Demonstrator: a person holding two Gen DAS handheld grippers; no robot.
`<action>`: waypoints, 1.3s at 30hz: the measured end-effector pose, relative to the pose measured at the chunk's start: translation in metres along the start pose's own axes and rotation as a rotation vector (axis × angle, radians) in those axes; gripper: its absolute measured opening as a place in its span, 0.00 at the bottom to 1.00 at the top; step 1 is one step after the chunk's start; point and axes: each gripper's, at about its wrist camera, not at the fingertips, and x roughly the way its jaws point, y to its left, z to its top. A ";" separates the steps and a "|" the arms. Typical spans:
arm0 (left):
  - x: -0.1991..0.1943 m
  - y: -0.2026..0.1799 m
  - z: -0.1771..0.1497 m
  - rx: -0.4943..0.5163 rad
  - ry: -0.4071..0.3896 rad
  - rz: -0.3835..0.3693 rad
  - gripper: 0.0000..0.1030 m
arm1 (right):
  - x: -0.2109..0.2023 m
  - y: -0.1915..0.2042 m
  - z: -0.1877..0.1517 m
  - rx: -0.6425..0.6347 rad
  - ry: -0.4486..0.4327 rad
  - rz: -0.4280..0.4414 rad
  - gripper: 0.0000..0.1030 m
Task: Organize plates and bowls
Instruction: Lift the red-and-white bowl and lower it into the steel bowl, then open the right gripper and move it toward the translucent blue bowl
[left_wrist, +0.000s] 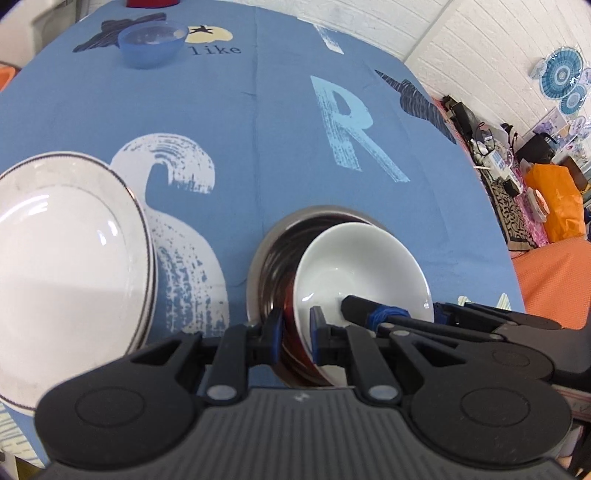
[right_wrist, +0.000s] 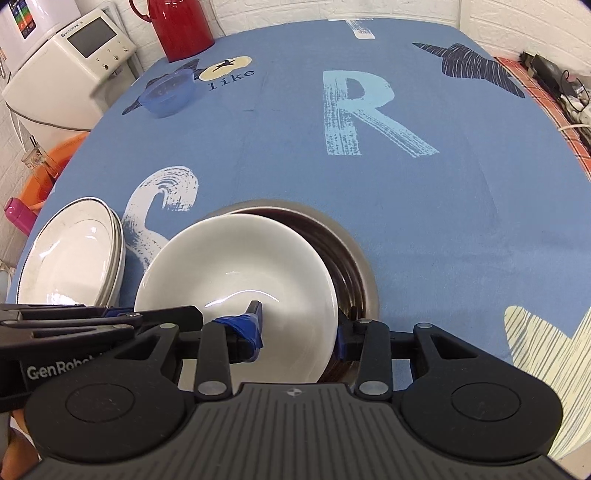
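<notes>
A white bowl (left_wrist: 354, 266) (right_wrist: 240, 266) with a red-brown outside leans tilted in a stack of dark bowls inside a steel bowl (left_wrist: 264, 254) (right_wrist: 367, 284). My left gripper (left_wrist: 296, 326) is shut on its near-left rim, one finger on each side of the wall. My right gripper (right_wrist: 299, 328) straddles the right wall: a blue-taped finger (right_wrist: 251, 321) lies inside the bowl and the other presses the outer rim. A stack of white plates (left_wrist: 66, 258) (right_wrist: 74, 254) with dark edge lines sits to the left. A blue translucent bowl (left_wrist: 151, 42) (right_wrist: 168, 92) stands far back.
The blue printed tablecloth (left_wrist: 258, 147) (right_wrist: 424, 203) covers the table. A red jug (right_wrist: 181, 26) and a white appliance (right_wrist: 70, 62) stand at the far left. An orange basin (right_wrist: 55, 166) and a pink bottle (right_wrist: 18, 214) sit beyond the left edge. Orange fabric (left_wrist: 554, 280) lies off the right edge.
</notes>
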 end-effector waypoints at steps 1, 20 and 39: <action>0.001 0.000 0.001 0.007 0.000 0.003 0.10 | 0.000 0.000 0.001 -0.004 -0.002 -0.004 0.22; -0.069 0.039 0.038 0.031 -0.125 -0.057 0.51 | -0.025 -0.003 0.024 0.011 -0.093 -0.006 0.23; -0.092 0.109 0.066 0.036 -0.355 0.241 0.58 | 0.011 0.053 0.074 -0.008 -0.075 0.081 0.25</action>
